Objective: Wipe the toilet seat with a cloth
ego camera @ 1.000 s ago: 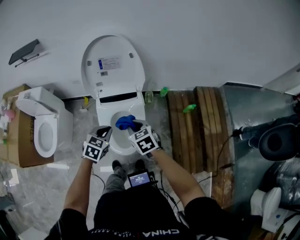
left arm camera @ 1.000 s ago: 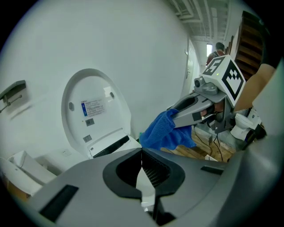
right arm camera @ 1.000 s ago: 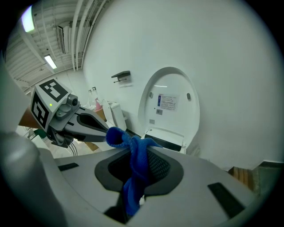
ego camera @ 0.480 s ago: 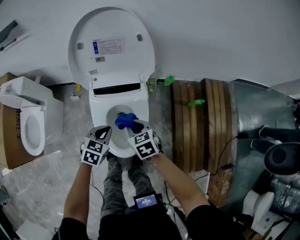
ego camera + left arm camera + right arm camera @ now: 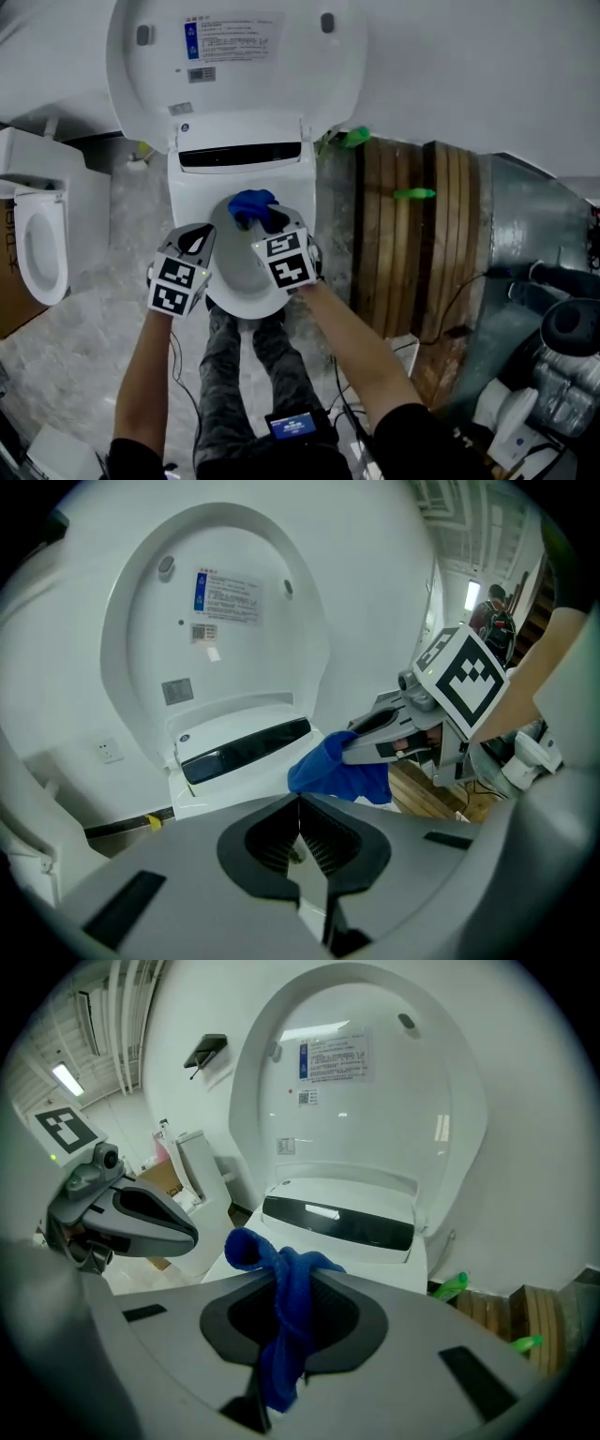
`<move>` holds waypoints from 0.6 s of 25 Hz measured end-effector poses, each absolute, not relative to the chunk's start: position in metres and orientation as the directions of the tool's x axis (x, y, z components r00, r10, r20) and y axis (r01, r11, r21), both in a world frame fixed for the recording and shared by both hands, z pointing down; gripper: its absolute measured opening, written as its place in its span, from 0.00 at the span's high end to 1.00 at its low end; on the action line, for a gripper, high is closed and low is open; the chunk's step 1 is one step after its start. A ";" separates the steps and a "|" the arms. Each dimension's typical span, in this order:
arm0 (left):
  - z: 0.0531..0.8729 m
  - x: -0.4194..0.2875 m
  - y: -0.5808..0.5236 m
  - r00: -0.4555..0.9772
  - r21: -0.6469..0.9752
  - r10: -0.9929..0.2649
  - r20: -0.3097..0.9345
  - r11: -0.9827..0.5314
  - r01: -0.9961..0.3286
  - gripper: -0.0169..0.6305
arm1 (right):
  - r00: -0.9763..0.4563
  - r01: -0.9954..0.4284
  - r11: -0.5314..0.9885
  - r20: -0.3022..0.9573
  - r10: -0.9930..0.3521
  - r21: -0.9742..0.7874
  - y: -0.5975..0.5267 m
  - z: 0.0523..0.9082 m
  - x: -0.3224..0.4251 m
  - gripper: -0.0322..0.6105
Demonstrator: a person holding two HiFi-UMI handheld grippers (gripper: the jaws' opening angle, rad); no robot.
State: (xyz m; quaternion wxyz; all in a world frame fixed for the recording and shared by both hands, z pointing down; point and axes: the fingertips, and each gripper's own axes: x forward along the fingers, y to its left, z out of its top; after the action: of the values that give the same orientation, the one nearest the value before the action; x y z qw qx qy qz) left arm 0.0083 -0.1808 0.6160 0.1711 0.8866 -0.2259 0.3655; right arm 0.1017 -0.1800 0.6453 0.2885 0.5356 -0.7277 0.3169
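Where the right hand-held gripper bites: jaws clamped on the blue cloth, which bunches ahead of them and hangs below.
Left hand-held gripper: jaws together, nothing between them, just beside the right one.
Toilet seat: below and ahead of both, long axis running away toward the raised lid.
Nearer hand: right; cloth over the seat's rear, contact unclear.

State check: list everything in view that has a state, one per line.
lid, raised
seat, looks down
cloth, bunched, clamped in the right gripper
right gripper, shut on cloth
left gripper, shut, empty
screen, lit
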 end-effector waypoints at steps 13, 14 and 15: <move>0.682 0.009 -0.219 0.647 0.141 -0.282 0.708 -0.841 -0.522 0.95 | -0.211 -0.976 0.182 0.742 -0.637 -0.121 -0.252 0.720 0.100 0.85; 0.685 0.007 -0.221 0.648 0.142 -0.283 0.707 -0.841 -0.522 0.95 | -0.212 -0.975 0.184 0.744 -0.634 -0.120 -0.254 0.725 0.097 0.85; 0.689 0.006 -0.223 0.650 0.143 -0.284 0.705 -0.841 -0.522 0.95 | -0.213 -0.975 0.186 0.746 -0.631 -0.120 -0.255 0.730 0.093 0.85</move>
State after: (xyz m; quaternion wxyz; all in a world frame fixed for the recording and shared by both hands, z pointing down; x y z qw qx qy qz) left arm 0.0057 -0.2231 0.6886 0.1693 0.8923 -0.2258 0.3523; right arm 0.0935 -0.2547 0.7299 0.2825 0.5603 -0.7165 0.3048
